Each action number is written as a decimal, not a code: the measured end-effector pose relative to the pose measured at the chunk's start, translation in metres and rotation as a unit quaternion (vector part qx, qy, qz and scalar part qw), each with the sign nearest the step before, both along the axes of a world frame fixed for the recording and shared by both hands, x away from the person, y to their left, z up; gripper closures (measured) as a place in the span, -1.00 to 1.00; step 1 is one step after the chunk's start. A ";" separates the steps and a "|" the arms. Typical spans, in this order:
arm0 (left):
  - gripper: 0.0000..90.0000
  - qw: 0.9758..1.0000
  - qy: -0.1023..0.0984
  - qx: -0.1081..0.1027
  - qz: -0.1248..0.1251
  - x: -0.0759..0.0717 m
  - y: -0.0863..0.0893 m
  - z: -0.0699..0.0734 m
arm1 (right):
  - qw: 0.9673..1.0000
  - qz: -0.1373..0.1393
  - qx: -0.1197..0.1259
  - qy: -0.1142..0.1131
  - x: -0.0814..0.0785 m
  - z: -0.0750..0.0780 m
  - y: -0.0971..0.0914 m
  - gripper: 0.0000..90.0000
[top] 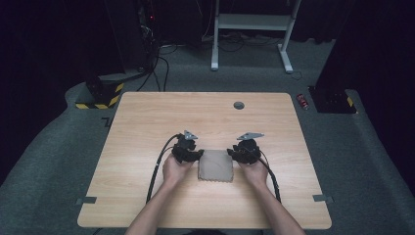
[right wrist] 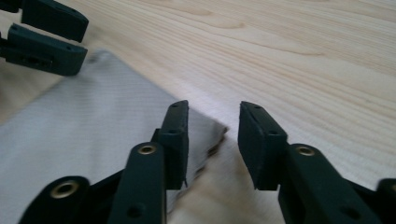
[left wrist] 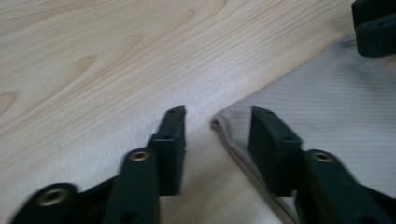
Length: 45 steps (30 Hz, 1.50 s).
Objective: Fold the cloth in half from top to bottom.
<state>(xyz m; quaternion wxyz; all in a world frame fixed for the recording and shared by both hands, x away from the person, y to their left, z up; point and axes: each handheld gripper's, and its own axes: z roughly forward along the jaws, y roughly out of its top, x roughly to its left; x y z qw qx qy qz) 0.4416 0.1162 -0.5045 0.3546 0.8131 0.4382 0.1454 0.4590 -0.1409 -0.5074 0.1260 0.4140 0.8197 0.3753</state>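
- I'm holding the left gripper (left wrist: 217, 135) with its jaws parted, straddling the near-left corner of the folded grey cloth (left wrist: 327, 116); one jaw is sitting over the fabric, the other over bare wood.
- I'm holding the right gripper (right wrist: 212, 140) released too, its jaws bracketing the opposite corner, where the layered edge is showing.
- The cloth (top: 216, 165) is lying flat near the middle of the wooden table (top: 147, 117), between my two hands, left hand (top: 176, 169) and right hand (top: 254, 169).
- As I read it, I'm lining up a two-corner pinch. To do it well, I'm wanting both lower jaws sliding under every layer before closing, and both sides closing together so the fold isn't skewing.
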 end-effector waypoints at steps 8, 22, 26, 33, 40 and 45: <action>-0.03 1.000 -0.003 0.016 -0.008 -0.038 0.006 -0.011 | 0.998 0.041 -0.035 -0.017 -0.040 -0.006 0.002 0.25; -0.10 0.999 -0.029 -0.045 0.004 -0.059 0.034 0.004 | 0.999 0.017 0.001 -0.035 -0.057 0.006 -0.028 0.27; -0.10 0.998 -0.040 -0.047 0.012 -0.066 0.044 0.007 | 0.999 0.010 0.012 -0.037 -0.061 0.008 -0.036 0.27; -0.10 0.997 -0.050 -0.058 0.027 -0.078 0.058 0.008 | 0.999 -0.008 0.031 -0.042 -0.070 0.008 -0.053 0.27; -0.12 0.995 -0.059 -0.063 0.044 -0.088 0.071 0.007 | 0.998 -0.022 0.034 -0.045 -0.077 0.009 -0.066 0.26; -0.12 0.994 -0.057 -0.065 0.060 -0.093 0.083 0.003 | 0.998 -0.032 0.029 -0.048 -0.083 0.008 -0.075 0.26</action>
